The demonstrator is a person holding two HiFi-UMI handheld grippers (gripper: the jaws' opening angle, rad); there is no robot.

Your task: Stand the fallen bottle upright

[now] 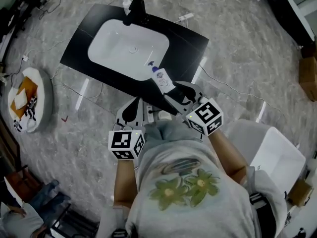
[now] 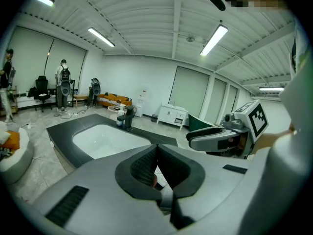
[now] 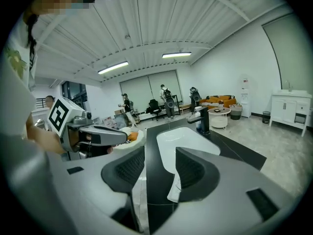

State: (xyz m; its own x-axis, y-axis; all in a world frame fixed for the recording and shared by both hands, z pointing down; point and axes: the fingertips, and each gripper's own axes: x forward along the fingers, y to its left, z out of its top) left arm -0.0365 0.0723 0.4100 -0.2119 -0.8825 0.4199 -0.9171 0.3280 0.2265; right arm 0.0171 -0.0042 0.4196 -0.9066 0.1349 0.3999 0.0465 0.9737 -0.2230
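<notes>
The fallen bottle (image 1: 161, 78), white with a blue cap end, lies on its side on the black counter (image 1: 79, 53), at the near edge beside the white sink (image 1: 106, 41). My right gripper (image 1: 179, 90) is just short of the bottle's near end, jaws open and empty. In the right gripper view (image 3: 159, 168) the white bottle (image 3: 174, 190) peeks out beside the right pad, apart from the pads. My left gripper (image 1: 136, 104) hovers left of it, off the counter's near edge. In the left gripper view (image 2: 156, 163) its pads meet with nothing between them.
A black faucet (image 1: 136, 9) and a white pump bottle (image 1: 126, 1) stand at the sink's far side. A round white cushion (image 1: 29, 100) lies on the floor at left, a white bin (image 1: 277, 157) at right. Cables run across the floor. People stand far back in the room.
</notes>
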